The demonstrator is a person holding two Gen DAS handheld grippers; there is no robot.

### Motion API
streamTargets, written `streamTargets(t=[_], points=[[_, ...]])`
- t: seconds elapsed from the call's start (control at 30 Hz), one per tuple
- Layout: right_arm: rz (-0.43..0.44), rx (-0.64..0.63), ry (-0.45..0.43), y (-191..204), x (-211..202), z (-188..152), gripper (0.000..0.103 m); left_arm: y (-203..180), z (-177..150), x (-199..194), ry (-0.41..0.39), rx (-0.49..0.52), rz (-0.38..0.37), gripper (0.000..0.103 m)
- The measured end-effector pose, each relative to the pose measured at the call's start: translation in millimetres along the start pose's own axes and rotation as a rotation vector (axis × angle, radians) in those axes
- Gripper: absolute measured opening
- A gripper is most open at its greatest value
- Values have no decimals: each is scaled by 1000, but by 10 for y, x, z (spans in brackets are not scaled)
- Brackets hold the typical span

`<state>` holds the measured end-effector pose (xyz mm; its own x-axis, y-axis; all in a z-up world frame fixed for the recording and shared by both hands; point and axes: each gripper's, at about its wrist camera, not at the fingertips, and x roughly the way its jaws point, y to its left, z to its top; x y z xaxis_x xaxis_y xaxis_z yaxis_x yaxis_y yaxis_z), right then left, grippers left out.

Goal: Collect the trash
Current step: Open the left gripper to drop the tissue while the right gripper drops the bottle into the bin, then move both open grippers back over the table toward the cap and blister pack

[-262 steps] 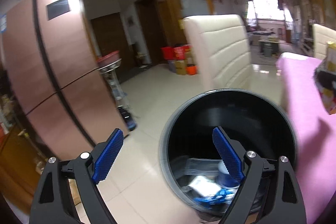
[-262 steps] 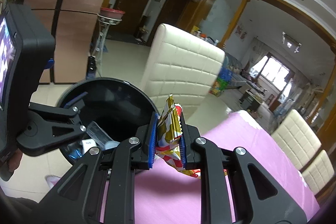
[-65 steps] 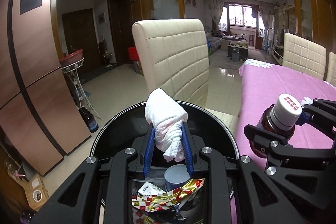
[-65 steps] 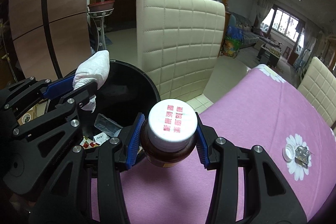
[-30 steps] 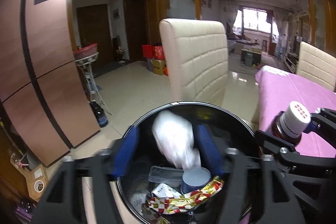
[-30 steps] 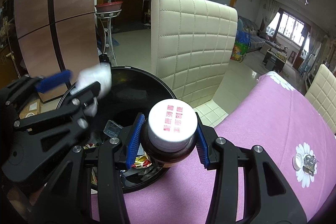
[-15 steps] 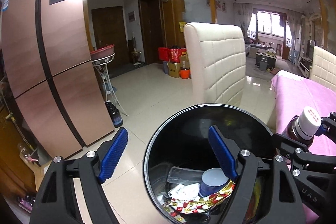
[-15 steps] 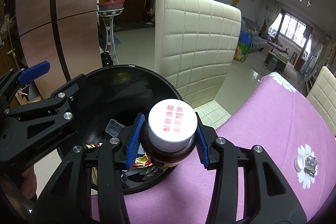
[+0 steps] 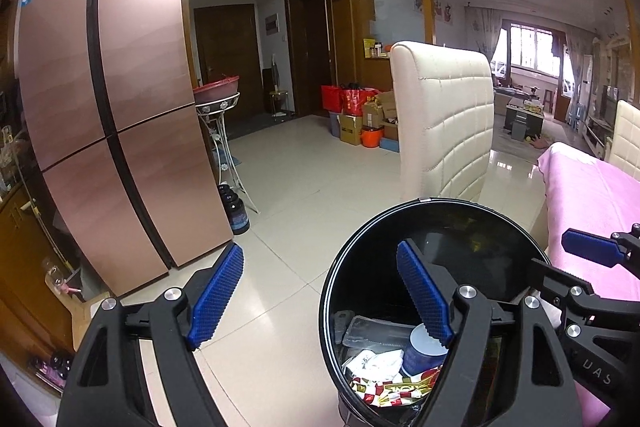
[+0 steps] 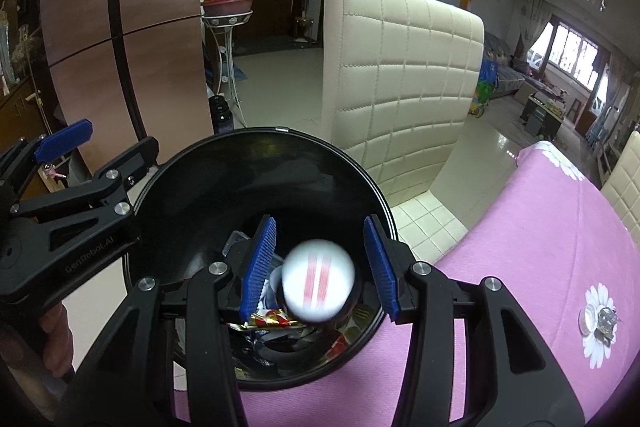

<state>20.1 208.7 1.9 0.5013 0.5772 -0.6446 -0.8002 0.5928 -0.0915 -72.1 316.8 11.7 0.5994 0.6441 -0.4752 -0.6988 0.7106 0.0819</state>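
Observation:
A black round trash bin [image 9: 432, 211] [image 10: 264, 147] stands beside the pink table. Inside lie a white tissue [image 9: 376, 365], a blue-grey cup [image 9: 424, 347] and a red-gold wrapper [image 9: 396, 393]. My right gripper [image 10: 318, 263] is open over the bin. A brown bottle with a white cap [image 10: 318, 287] falls, blurred, between its fingers, apart from both pads. My left gripper [image 9: 320, 291] is open and empty at the bin's left rim. A white cap with a small metal piece [image 10: 598, 321] lies on the table.
A cream padded chair [image 9: 444, 123] [image 10: 400, 79] stands just behind the bin. A copper fridge [image 9: 108, 107] is at the left, with a metal stand holding a red basin [image 9: 218, 87] beside it. The pink tablecloth [image 10: 540, 247] covers the table at right.
My right gripper opened and let go of the bottle, which now drops toward the bin. My left gripper let go of the tissue about a second ago, and it now lies in the bin.

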Motion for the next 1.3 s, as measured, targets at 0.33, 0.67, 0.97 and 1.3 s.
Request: streamTargets(t=[0.33,0.67,0.97,1.3], points=[[-6,-6,3,25,23,-16,48,-7,4,1,10,2,-8,77],[-19,10,7,-44,19,-54,49,-135,-12,-11,10,26,-30,77],[-31,20,-3,-78,-15,-74,56,-148,-1,-21,6,37,-43,77],[-50,51,-5,-206,-40,-98,73,-272,14,-33,6,55,-62,77]])
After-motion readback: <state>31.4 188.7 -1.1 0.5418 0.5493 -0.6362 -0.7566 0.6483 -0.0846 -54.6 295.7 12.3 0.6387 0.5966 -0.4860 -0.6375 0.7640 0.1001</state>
